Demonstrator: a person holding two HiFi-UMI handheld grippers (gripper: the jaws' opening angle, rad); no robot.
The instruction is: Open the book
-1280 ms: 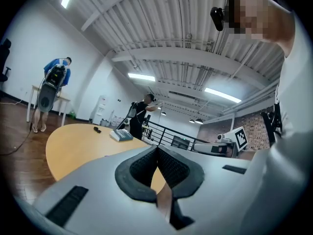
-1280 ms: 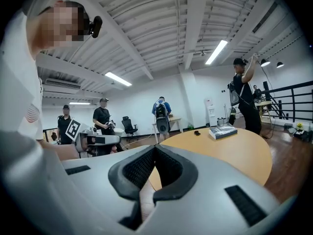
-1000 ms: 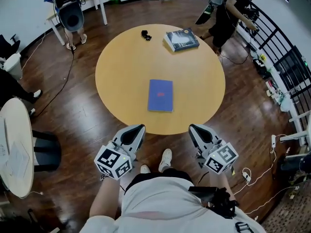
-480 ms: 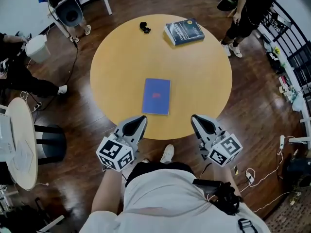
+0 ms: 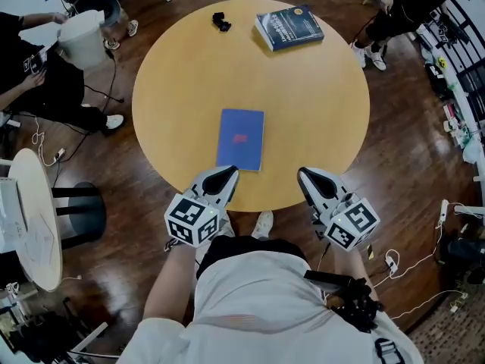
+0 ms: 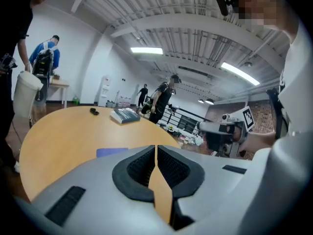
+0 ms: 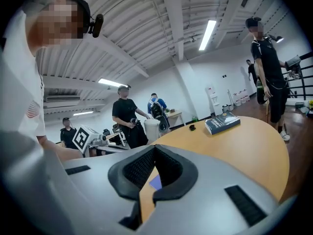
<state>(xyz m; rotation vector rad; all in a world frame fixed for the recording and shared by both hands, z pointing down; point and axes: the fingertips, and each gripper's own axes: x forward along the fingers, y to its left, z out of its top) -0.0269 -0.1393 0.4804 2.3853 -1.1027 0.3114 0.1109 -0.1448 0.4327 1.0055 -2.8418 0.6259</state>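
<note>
The blue book (image 5: 240,139) lies shut and flat on the round wooden table (image 5: 326,105), near the edge closest to me, with a small red mark on its cover. My left claw (image 5: 227,171) hangs just short of the book's near edge, its tip over the table rim. In the left gripper view its jaws are pressed together with nothing between them, and the book (image 6: 111,152) shows ahead and a little to the left. My right claw (image 5: 305,174) sits to the right of the book, apart from it, also at the table rim. In the right gripper view its jaws meet at the tips and hold nothing; a sliver of blue cover (image 7: 155,182) shows through the slot behind them.

On the far side of the table lies a thicker dark-covered book (image 5: 289,27), closed, and to its left a small black object (image 5: 220,22). The floor is dark wood. A person at the upper left holds a white bin (image 5: 79,38), and a small pale round table (image 5: 30,218) stands at the left.
</note>
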